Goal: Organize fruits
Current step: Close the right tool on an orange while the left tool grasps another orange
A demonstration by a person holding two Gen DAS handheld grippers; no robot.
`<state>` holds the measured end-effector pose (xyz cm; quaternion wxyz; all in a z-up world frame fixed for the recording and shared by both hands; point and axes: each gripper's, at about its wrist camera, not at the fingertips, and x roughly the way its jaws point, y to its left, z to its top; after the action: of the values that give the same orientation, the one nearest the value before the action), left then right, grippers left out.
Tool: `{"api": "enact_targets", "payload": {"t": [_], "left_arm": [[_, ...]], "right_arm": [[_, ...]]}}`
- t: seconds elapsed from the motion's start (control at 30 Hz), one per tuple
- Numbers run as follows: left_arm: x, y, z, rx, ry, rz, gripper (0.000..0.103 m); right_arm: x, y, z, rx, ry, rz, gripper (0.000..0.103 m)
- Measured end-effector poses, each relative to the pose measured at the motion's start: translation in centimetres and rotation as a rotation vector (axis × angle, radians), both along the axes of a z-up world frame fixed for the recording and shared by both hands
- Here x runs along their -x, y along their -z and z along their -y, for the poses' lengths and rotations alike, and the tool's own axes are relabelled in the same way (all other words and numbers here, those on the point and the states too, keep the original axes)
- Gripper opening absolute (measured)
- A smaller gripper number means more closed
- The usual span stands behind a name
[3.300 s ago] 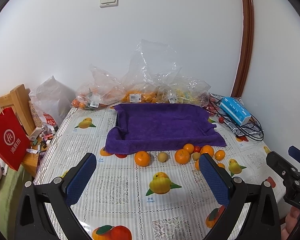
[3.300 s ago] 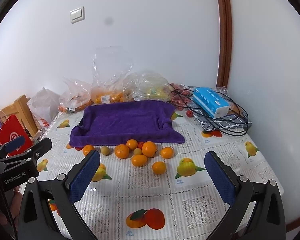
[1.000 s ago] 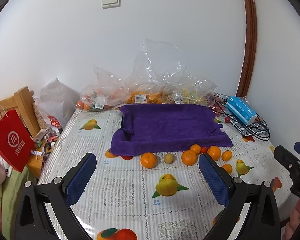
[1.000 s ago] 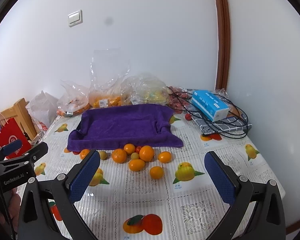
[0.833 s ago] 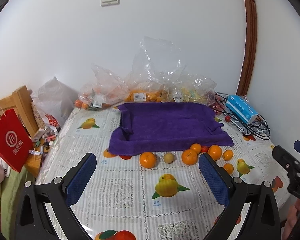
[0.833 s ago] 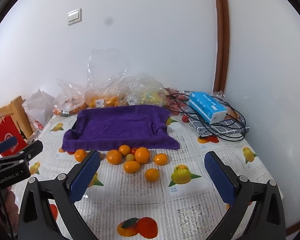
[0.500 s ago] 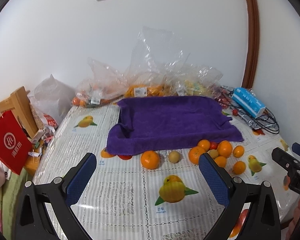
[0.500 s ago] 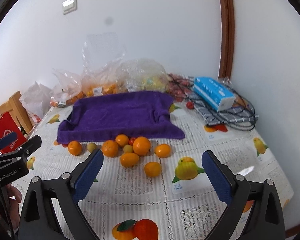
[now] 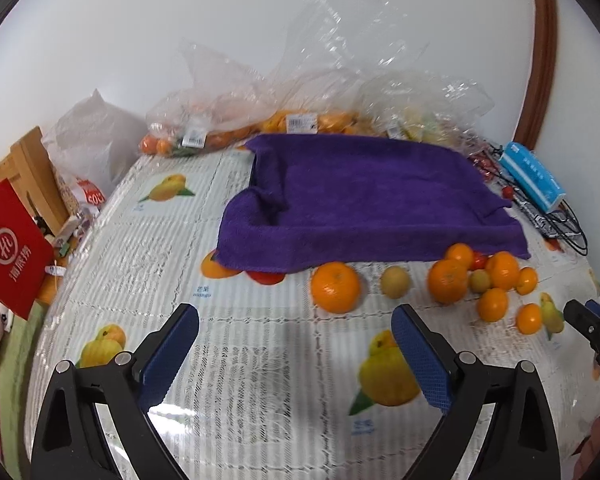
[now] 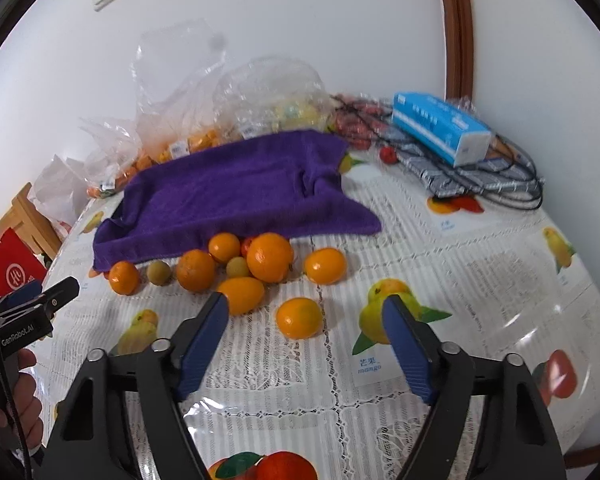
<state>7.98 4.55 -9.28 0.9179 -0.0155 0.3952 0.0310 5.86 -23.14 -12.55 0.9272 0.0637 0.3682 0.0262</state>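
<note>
White lace-patterned, fruit-printed tablecloth (image 10: 480,256) against white wall (image 10: 300,20); purple towel (image 10: 236,188) far; both grippers' jaws narrowing yet apart, empty.

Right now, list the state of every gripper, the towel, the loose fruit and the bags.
left gripper: open, empty, jaws closing slightly
right gripper: open, jaws closing, nothing gripped
purple towel: spread out, bare
loose oranges: on the tablecloth, off the towel
plastic bags: behind the towel, holding fruit
</note>
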Motion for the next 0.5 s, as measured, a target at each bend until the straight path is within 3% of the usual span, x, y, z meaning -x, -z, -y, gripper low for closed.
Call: {"api": "enact_targets", "payload": {"t": [0.23,0.5], "left_arm": [[-1.0,2.3,-1.1,0.041,0.015,-0.050,0.094],[-2.0,3.8,-0.7,0.031,0.055,-0.072,0.094]], "right_arm": [[-1.5,3.0,-0.3,0.009,-0.012,-0.058,0.064],[-3.3,5.9,-1.3,0.062,-0.016,-0.082,0.051]]}}
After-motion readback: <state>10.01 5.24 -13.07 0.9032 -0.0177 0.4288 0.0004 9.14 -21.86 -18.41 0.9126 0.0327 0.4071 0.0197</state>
